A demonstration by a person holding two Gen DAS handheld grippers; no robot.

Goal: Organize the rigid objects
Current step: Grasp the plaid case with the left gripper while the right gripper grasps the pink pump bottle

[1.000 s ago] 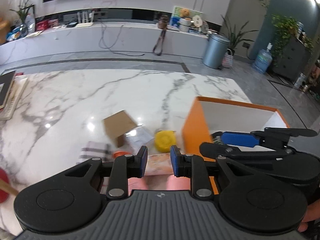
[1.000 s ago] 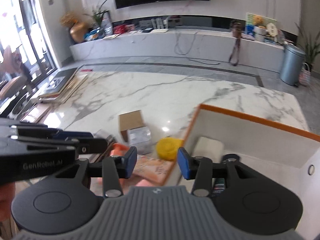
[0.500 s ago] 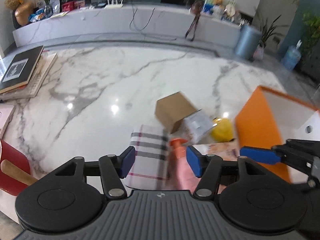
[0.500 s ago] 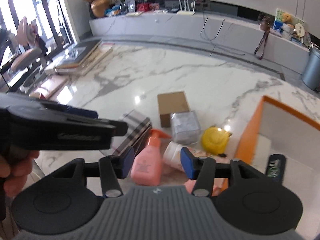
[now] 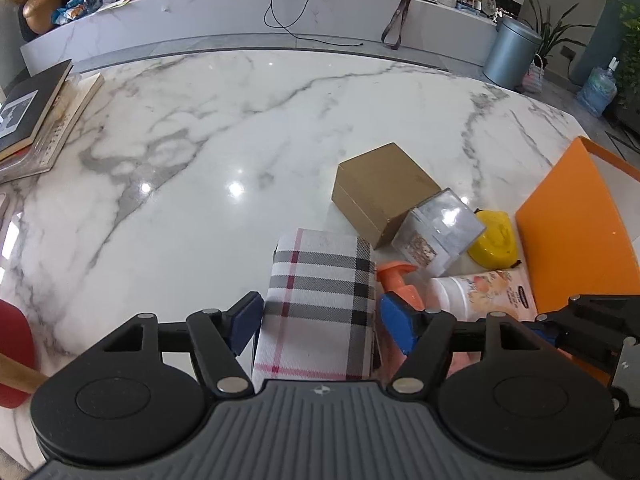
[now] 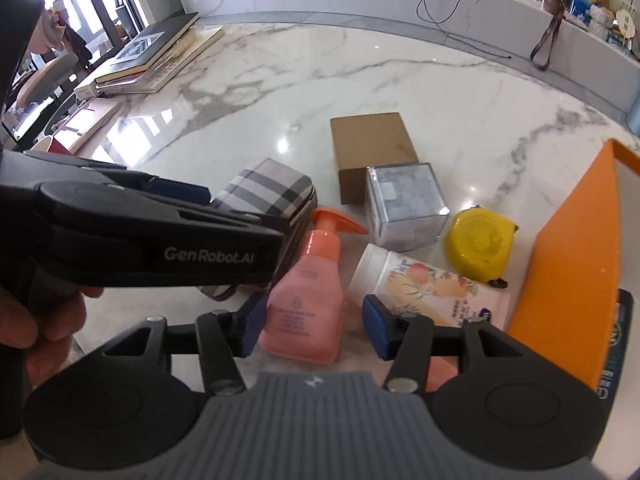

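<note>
left wrist: bare marble table [image 5: 224, 128] spreads beyond the plaid case [image 5: 320, 300].

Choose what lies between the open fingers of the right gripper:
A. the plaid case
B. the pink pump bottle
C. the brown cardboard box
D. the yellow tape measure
B: in the right wrist view the pink pump bottle lies on its side between the right gripper fingers, not clamped.

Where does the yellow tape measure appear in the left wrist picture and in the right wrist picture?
Left wrist: the yellow tape measure lies at right of centre, beside the orange box.
Right wrist: the tape measure lies at right of centre, right of the clear box.
Shared landmark: the brown cardboard box.
</note>
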